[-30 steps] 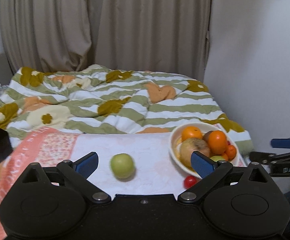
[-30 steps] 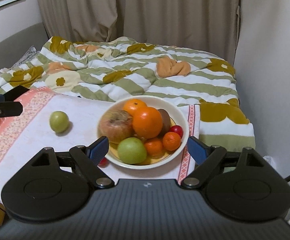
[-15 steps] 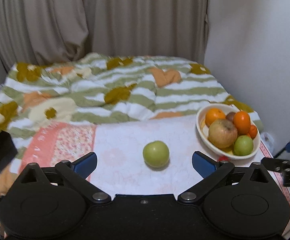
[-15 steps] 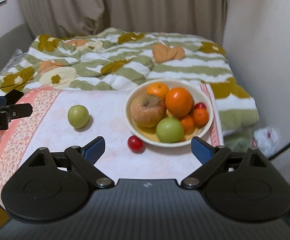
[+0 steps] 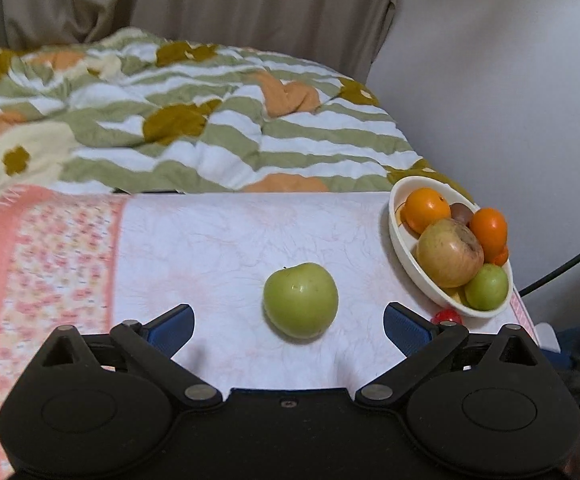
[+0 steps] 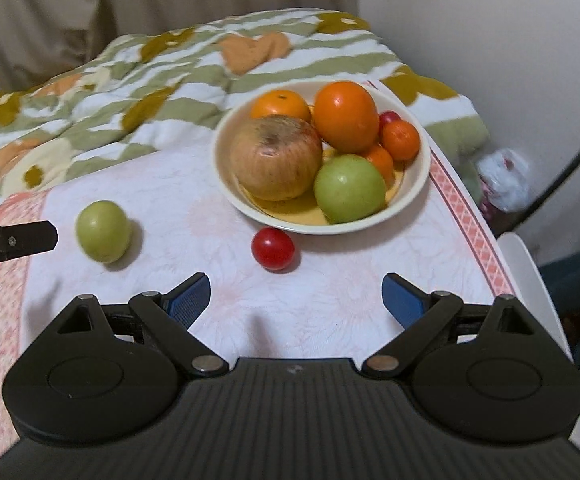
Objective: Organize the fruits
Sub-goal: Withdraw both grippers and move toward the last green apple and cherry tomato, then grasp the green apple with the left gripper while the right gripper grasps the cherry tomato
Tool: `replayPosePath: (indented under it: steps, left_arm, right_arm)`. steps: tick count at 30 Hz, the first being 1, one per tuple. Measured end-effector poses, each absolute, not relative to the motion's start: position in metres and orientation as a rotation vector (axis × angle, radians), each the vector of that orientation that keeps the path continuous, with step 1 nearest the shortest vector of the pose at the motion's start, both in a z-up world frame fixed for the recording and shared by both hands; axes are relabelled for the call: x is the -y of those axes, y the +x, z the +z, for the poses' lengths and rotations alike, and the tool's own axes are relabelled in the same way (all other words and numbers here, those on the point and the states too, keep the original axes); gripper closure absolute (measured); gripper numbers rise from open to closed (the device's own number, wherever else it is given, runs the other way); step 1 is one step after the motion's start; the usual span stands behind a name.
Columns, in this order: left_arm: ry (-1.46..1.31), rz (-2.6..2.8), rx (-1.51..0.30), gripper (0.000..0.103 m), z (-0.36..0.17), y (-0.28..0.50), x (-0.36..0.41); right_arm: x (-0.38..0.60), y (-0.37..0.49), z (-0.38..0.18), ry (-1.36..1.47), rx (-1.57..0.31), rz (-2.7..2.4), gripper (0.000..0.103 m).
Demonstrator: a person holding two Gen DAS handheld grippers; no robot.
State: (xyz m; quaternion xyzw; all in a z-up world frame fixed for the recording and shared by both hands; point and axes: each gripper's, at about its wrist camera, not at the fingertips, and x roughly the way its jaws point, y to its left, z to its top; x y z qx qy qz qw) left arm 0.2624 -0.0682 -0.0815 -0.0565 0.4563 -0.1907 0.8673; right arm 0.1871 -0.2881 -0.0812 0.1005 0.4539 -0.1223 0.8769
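A loose green apple (image 5: 300, 300) lies on the white tablecloth, just ahead of my open, empty left gripper (image 5: 287, 326) and between its blue pads. It also shows in the right wrist view (image 6: 103, 231). A small red fruit (image 6: 272, 249) lies on the cloth in front of a cream bowl (image 6: 225, 184) and ahead of my open, empty right gripper (image 6: 296, 294). The bowl (image 5: 400, 248) holds a large brownish apple (image 6: 275, 157), a green apple (image 6: 349, 189), oranges and small fruits.
The table's right edge (image 6: 474, 228) has a pink patterned border. A striped floral quilt (image 5: 177, 120) covers the bed behind the table. A dark cable (image 6: 570, 168) hangs at the right by the wall. The left gripper's finger (image 6: 13, 240) juts in beside the green apple.
Both grippers have moved down and closer to the table. The loose green apple now sits between the left gripper's fingers. The red fruit is now nearer the right gripper.
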Motion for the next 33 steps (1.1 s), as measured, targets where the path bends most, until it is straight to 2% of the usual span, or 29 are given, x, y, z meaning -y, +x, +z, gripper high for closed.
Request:
replayPosePath:
  steps: [3,6,14,15,16,17,21,31,33]
  left_arm:
    - [-0.167,-0.415,-1.002,0.003,-0.097,0.278,0.069]
    - [-0.205,-0.439,-1.039,0.012,-0.110,0.290,0.071]
    - [-0.240,-0.479,-1.064,0.022,-0.126,0.307,0.083]
    - [-0.237,-0.484,-1.064,0.030,-0.127,0.308,0.085]
    - [-0.230,-0.486,-1.062,0.042,-0.127,0.309,0.086]
    - [-0.218,-0.476,-1.061,0.043,-0.127,0.310,0.087]
    - [-0.213,-0.490,-1.062,0.043,-0.127,0.311,0.085]
    - [-0.155,-0.496,-1.046,0.043,-0.125,0.303,0.084]
    - [-0.137,-0.503,-1.041,0.043,-0.124,0.301,0.083]
  right_arm:
    - [0.285,0.192,-0.092,0.210,-0.952,-0.290,0.000]
    - [0.282,0.196,-0.100,0.223,-0.962,-0.302,0.000]
    - [0.275,0.208,-0.111,0.191,-0.978,-0.320,0.000]
    - [0.275,0.210,-0.111,0.188,-0.977,-0.321,0.001]
    - [0.275,0.212,-0.112,0.187,-0.979,-0.319,0.003]
    - [0.275,0.214,-0.113,0.188,-0.978,-0.317,0.007]
    - [0.275,0.222,-0.117,0.193,-0.977,-0.310,0.022]
    - [0.274,0.235,-0.124,0.194,-0.969,-0.296,0.038]
    - [0.275,0.237,-0.125,0.193,-0.970,-0.287,0.049]
